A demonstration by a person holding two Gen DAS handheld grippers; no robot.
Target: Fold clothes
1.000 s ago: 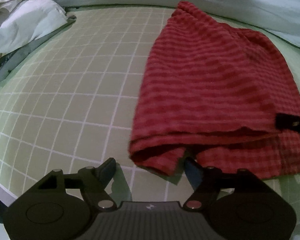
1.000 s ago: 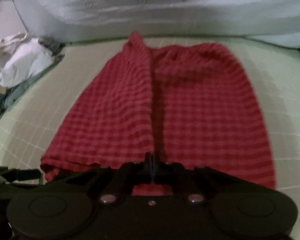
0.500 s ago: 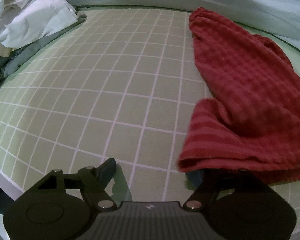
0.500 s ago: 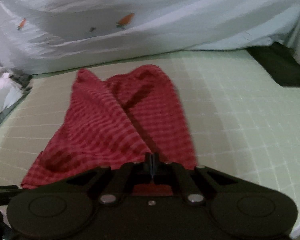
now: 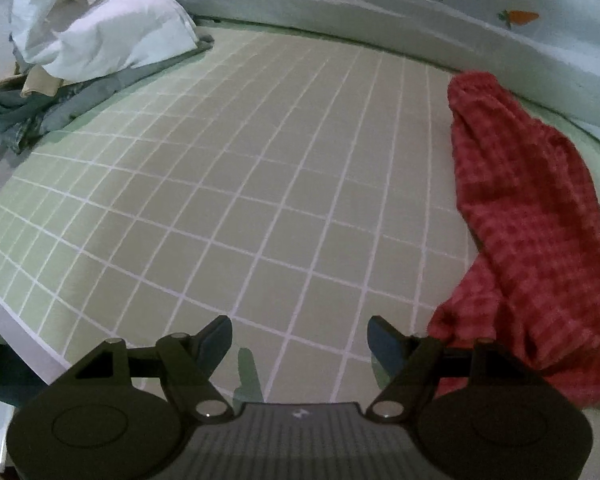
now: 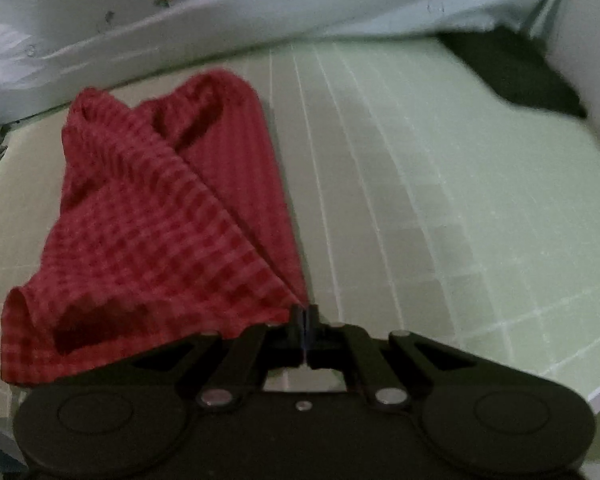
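Observation:
A red checked garment (image 6: 160, 216) lies bunched on the green grid mat (image 6: 440, 200). My right gripper (image 6: 305, 316) is shut on the garment's near corner, and the cloth fans out from the pinch toward the far left. In the left wrist view the same red garment (image 5: 528, 208) runs down the right side of the mat (image 5: 240, 184). My left gripper (image 5: 300, 340) stands open over bare mat, with nothing between its fingers; its right finger sits just beside the garment's near edge.
A heap of white and grey clothes (image 5: 92, 40) lies at the mat's far left corner. A pale sheet with carrot prints (image 6: 180, 8) borders the far edge. A dark cloth (image 6: 512, 68) lies at the far right. The mat's near edge (image 5: 16, 328) drops off at the left.
The right gripper has dragged the red garment to the right, bunching it narrower. The left gripper has let the cloth slip off its side and now faces bare mat.

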